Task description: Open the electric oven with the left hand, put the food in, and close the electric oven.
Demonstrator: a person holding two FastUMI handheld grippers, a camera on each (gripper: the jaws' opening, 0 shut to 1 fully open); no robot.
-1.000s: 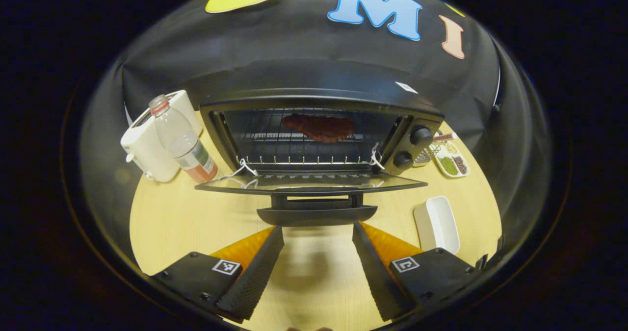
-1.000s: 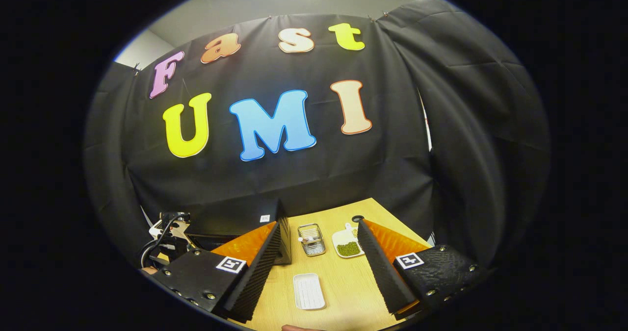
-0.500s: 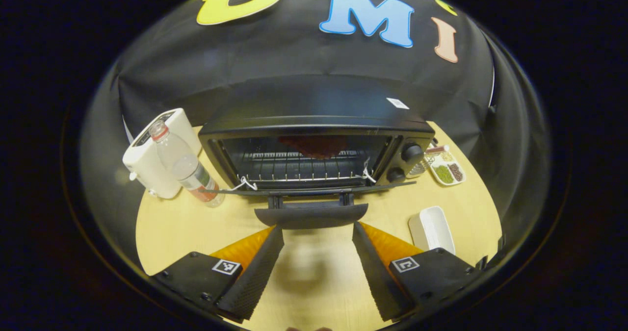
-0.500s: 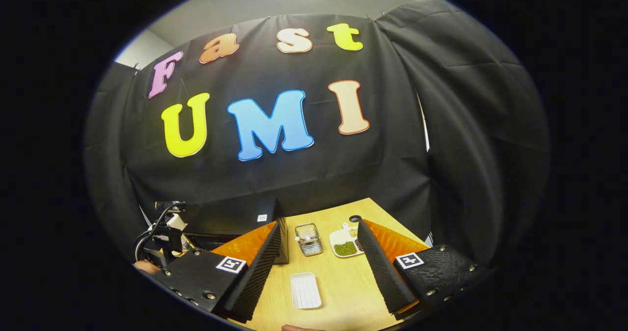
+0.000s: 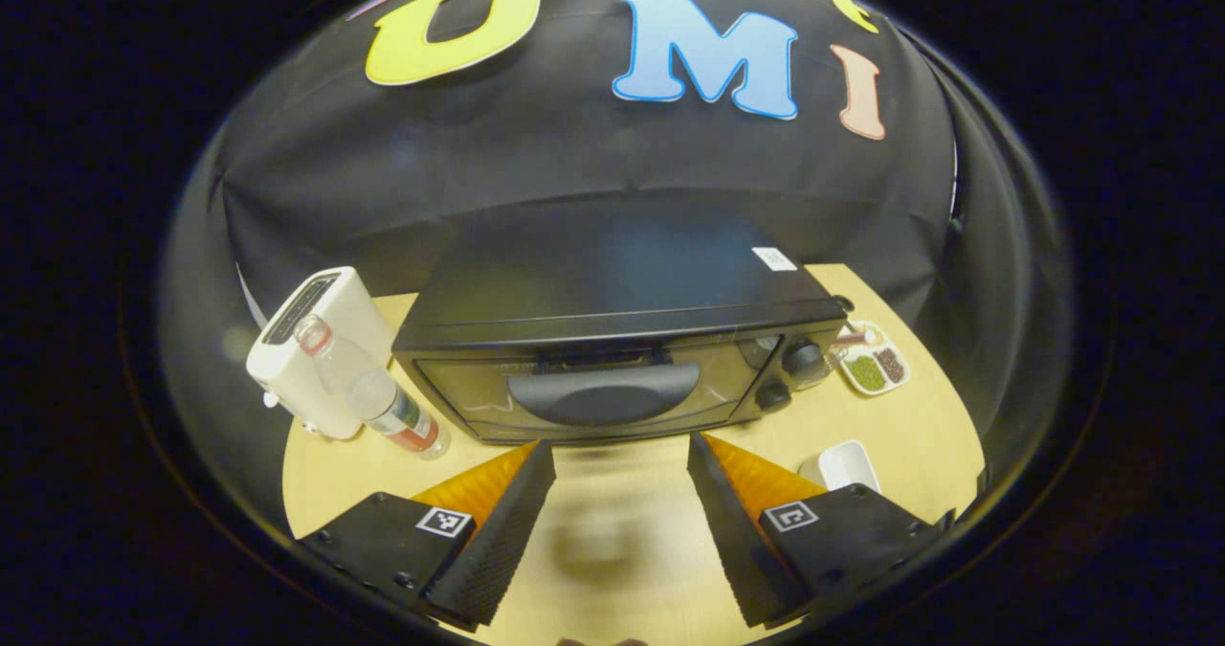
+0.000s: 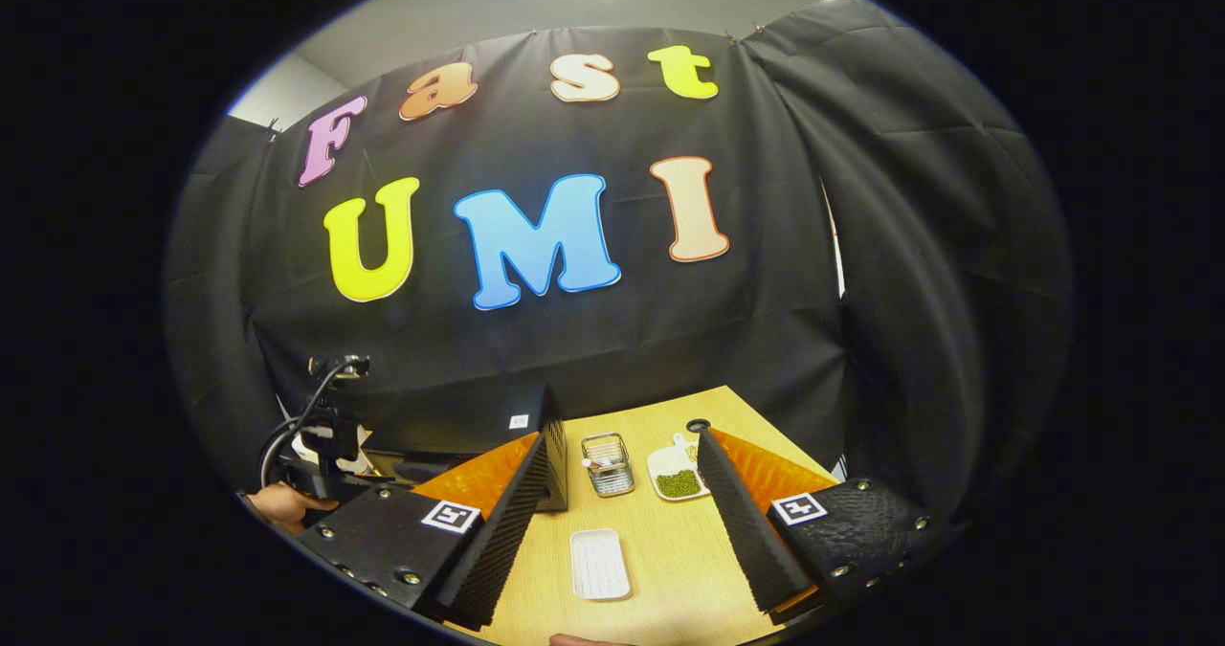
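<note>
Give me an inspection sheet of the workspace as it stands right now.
Surface: wooden table, bare in front of the oven.
Job's things: electric oven, door closed.
Clutter: white appliance, plastic bottle, sectioned dish of beans, white tray, wire basket.
Grippers: left gripper open, empty, facing the oven handle; right gripper open, empty.
Cables: cable on the far gripper.
Surroundings: black cloth wall.
</note>
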